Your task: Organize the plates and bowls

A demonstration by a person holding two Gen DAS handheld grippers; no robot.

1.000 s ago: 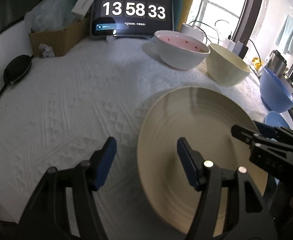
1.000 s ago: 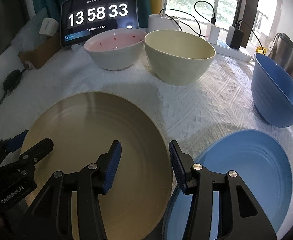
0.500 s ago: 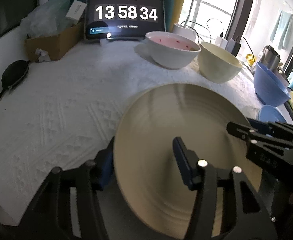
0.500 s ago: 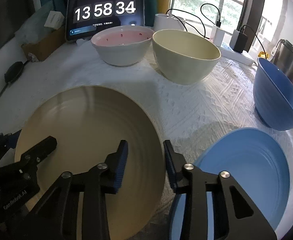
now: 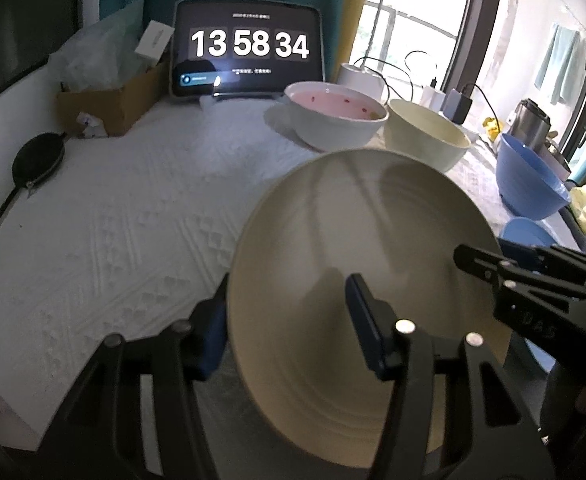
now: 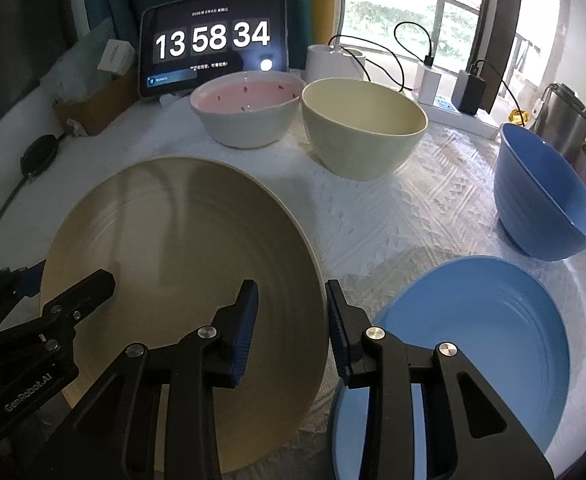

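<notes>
Both grippers, left gripper (image 5: pixel 289 320) and right gripper (image 6: pixel 291 320), pinch opposite rims of the beige plate (image 6: pixel 181 264) between their fingers, while the blue plate (image 6: pixel 473 340) and three bowls remain unstacked.

Beige plate (image 6: pixel 181 264): you see it large, round, ringed inside, tilted with its left edge raised off the white cloth.
Blue plate (image 6: pixel 473 344): lies flat just right of the beige one.
Pink-lined bowl (image 6: pixel 249 114): upright at the back.
Cream bowl (image 6: pixel 363 128): upright, just beside the pink-lined one.
Blue bowl (image 6: pixel 545 196): tipped, far right.
</notes>
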